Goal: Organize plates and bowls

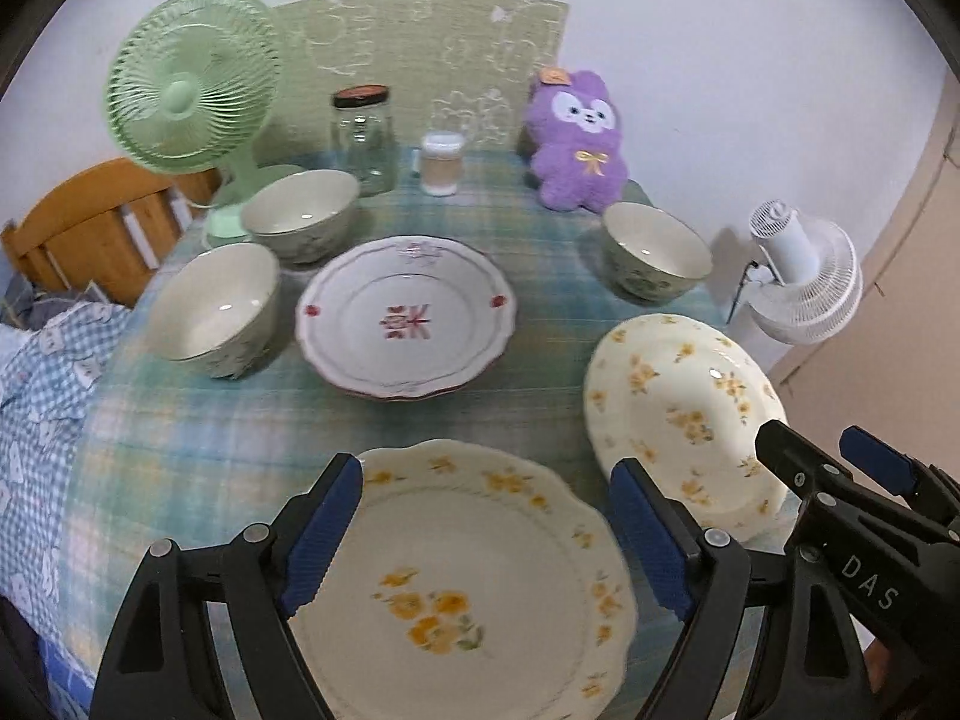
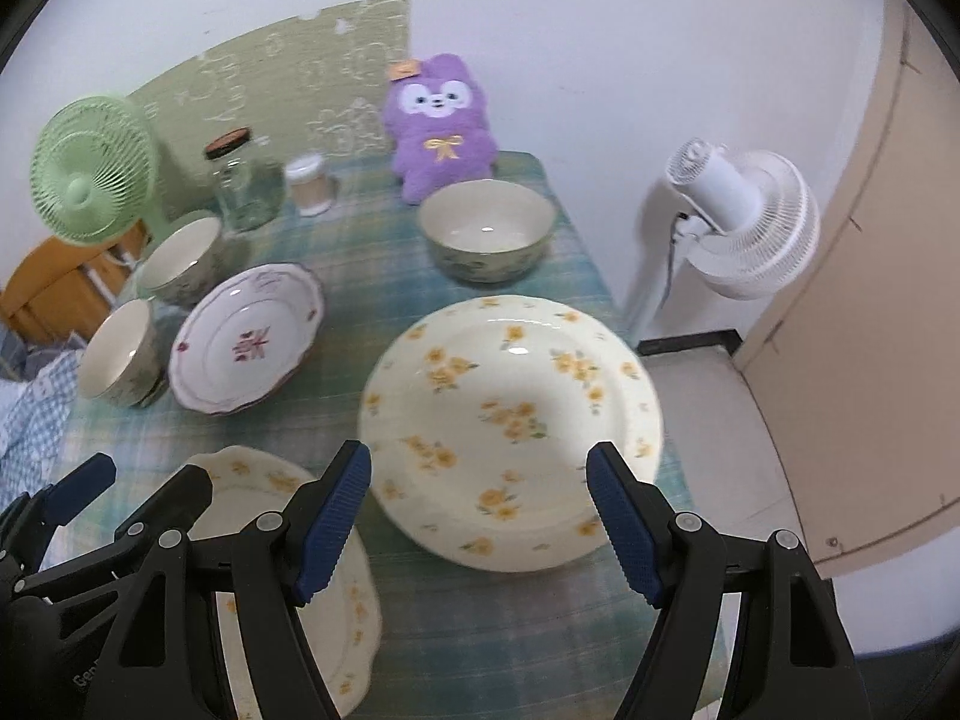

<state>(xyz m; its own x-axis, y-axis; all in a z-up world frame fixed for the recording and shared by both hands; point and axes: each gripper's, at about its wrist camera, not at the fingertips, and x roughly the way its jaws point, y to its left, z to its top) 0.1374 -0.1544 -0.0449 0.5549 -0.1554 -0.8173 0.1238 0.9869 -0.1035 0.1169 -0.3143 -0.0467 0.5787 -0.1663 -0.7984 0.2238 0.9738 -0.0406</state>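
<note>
Nearest me, a yellow plate (image 1: 474,576) lies flat under my left gripper (image 1: 486,540), jaws spread, holding nothing. My right gripper (image 2: 480,522), likewise released, hangs over the deeper yellow plate (image 2: 510,426) at the table's (image 2: 456,618) right edge; a careless nudge could tip it off. Round, face-up, no long axis.

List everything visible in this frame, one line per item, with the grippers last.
Yellow-flowered cream plates: 2, near edge and right.
Red-flowered white plate: 1, centre.
Cream-lined ceramic bowls: 3, two left, one right.
Clear glass jar: 1, back.
Small white-lidded jar: 1, back.
Purple plush toy: 1, back right.
Green desk fan: 1, back left.
White fan: 1, off-table right.
Green plaid tablecloth: 1.
Left gripper, right gripper: blue-padded fingers, open.
</note>
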